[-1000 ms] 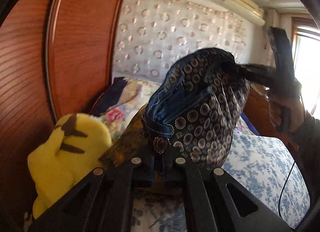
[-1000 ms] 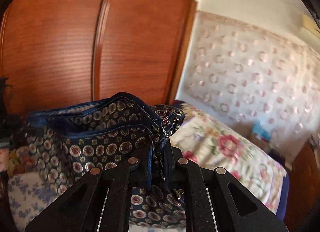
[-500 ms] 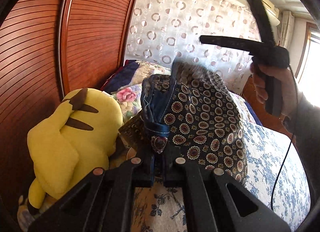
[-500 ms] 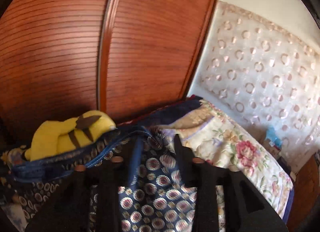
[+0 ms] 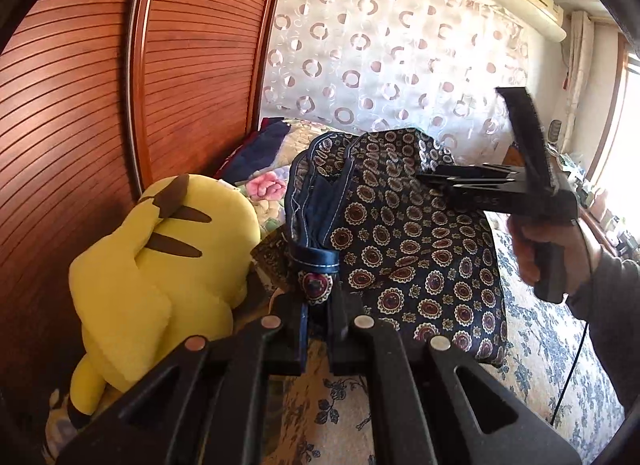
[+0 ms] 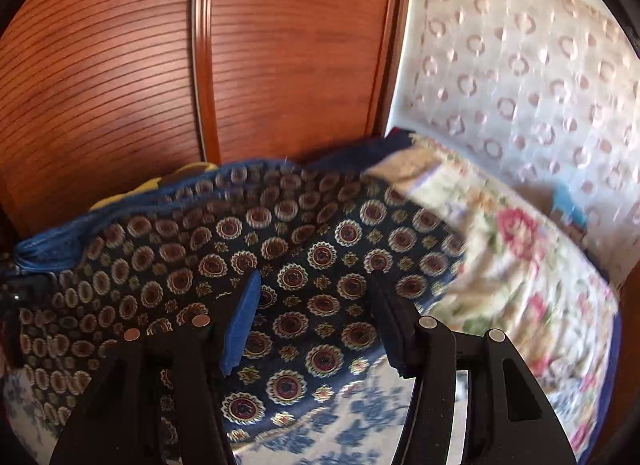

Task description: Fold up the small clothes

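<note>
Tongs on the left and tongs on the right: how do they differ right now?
The left tongs are shut, pinching the patterned shorts at the hem; the right tongs are open, holding nothing, above the cloth. Both are black and over the bed.

Garment [image 5: 416, 249] on bed [image 5: 540, 349] — plush toy [image 5: 160, 265] left, wardrobe [image 5: 80, 105] behind.

Bright window glare, fisheye warp, right-wrist blur

Black fingers [image 6: 240, 325] with a blue pad; sleeve [image 5: 608, 305] seemingly grey.
</note>
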